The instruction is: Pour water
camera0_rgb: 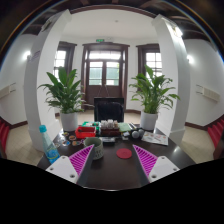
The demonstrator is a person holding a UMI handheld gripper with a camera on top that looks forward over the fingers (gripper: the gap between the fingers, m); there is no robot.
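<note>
A clear plastic water bottle [47, 146] with a blue cap stands on the dark table [112, 172], left of and outside my left finger. A pale cup [95, 151] sits just off the tip of the left finger's magenta pad [72, 163]. Ahead, nearer the right pad [152, 161], a small red round coaster [124, 153] lies flat. My gripper [113, 152] is open, low over the table, with only bare tabletop between its fingers.
Tea things crowd the table's far side: a red box [86, 131] and small dark pots [128, 131]. A black chair [108, 108] stands behind, with a potted plant at each side [66, 92] [153, 92] and doors beyond.
</note>
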